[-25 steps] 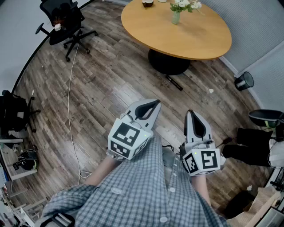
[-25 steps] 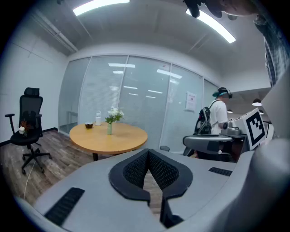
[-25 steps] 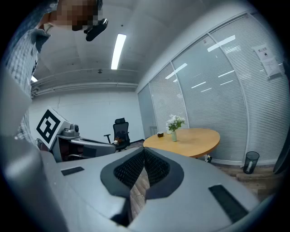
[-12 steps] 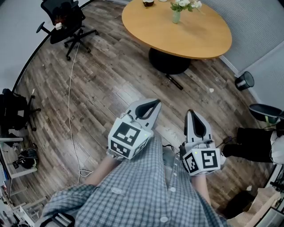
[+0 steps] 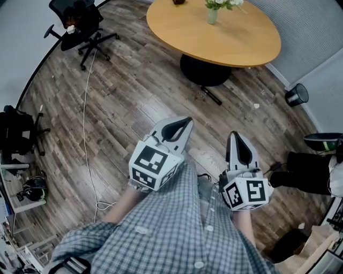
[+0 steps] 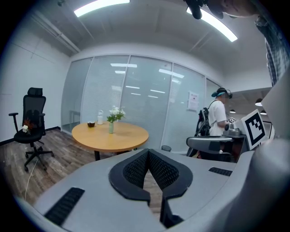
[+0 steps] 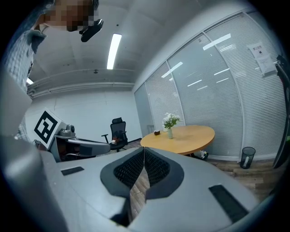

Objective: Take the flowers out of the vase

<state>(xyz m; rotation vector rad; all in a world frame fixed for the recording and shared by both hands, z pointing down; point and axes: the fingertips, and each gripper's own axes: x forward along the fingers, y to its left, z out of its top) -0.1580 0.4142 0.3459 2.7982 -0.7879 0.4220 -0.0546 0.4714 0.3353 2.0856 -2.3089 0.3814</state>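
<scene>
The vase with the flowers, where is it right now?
In the head view the vase stands near the top edge, right of centre, on the far part of the round wooden table.

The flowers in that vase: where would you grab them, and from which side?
Probably by the stems just above the vase rim, coming in level from the side: the flowers stand upright and spread wide on top.
</scene>
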